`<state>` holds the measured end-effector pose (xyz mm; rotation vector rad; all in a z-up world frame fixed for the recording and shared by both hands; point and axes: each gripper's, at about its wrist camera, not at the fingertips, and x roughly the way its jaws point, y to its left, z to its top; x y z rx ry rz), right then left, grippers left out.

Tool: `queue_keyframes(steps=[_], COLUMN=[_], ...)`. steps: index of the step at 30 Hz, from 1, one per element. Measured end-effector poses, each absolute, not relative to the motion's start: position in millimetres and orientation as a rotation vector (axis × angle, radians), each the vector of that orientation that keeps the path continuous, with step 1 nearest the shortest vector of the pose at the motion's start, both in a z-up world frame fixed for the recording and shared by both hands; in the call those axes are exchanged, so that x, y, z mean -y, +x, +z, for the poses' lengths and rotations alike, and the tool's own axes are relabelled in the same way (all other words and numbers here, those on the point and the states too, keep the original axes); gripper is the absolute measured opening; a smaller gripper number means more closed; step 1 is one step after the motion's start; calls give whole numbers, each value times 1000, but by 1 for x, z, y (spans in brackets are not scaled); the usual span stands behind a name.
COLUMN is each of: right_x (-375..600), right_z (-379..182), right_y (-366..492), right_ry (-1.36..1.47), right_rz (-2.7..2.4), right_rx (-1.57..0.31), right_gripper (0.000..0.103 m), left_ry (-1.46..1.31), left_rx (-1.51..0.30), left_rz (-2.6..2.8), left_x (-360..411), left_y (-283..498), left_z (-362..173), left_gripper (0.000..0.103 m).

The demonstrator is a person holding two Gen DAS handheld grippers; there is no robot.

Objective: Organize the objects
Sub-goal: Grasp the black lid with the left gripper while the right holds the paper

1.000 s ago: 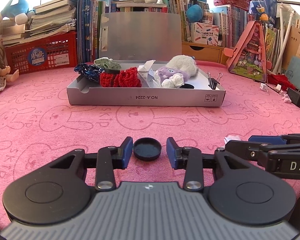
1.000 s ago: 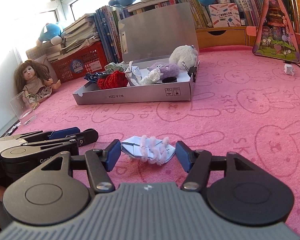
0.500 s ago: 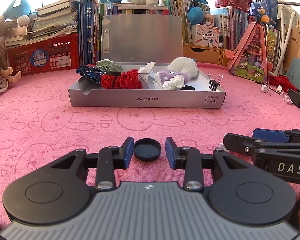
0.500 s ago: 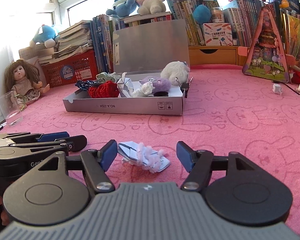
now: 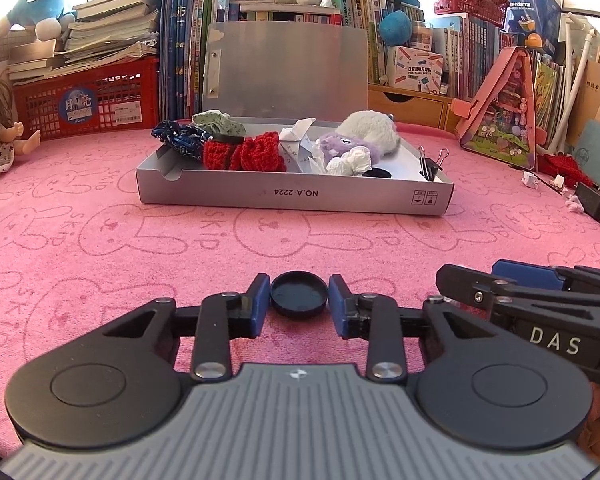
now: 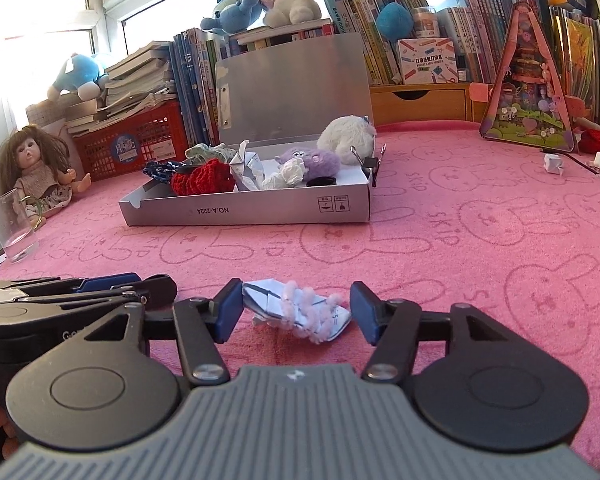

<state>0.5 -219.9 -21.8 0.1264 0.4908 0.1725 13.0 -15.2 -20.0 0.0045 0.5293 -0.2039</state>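
Observation:
A black round cap lies on the pink cloth between the fingers of my left gripper, whose pads touch or nearly touch its sides. A folded paper with a pink fuzzy pipe cleaner lies between the open fingers of my right gripper, the left pad close to the paper. A grey open box stands ahead, holding red knitted pieces, plush toys, paper and a black cap; it also shows in the right wrist view.
A doll and a clear glass stand at the left. A red crate, books and plush toys line the back. A pink triangular toy and small bits lie at the right. The right gripper sits beside my left.
The left fingers have closed in on the black cap. The right fingers have narrowed a little around the paper. Both views have tilted slightly.

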Motion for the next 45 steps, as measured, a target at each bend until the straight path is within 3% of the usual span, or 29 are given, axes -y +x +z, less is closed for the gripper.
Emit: queue_keyframes(steps=[6, 8, 15, 18, 20, 22, 24, 33, 43, 45], right_x=[212, 214, 237, 230, 225, 214, 213, 210, 215, 216], right_z=[-12, -11, -28, -30, -32, -34, -34, -29, -19, -17], right_y=[-1, -1, -11, -14, -14, -12, -11, -7, -4, -4], right_ry=[-13, -22, 272, 270, 253, 176, 167, 147, 116, 112], right_rz=[157, 160, 118, 88, 73, 40, 38, 90, 70, 67], right_rx=[-419, -418, -491, -474, -475, -466, -465, -443, -392, -381], right_gripper=[57, 68, 83, 86, 85, 82, 72, 58, 55, 55], left_ry=[41, 45, 25, 19, 26, 32, 33, 3, 13, 12], left_rx=[-482, -481, -487, -498, -504, -516, -511, -513, -513, -513], left_rz=[-193, -188, -177, -179, -180, -181, -181, -187, -201, -198], left_x=[18, 17, 10, 9, 10, 11, 11, 7, 13, 14], left_y=[7, 7, 7, 8, 8, 10, 11, 12, 15, 15], left_z=[-13, -13, -14, -17, -21, -25, -27, -26, -25, -25], left_gripper=[37, 37, 40, 58, 63, 63, 63, 61, 58, 51])
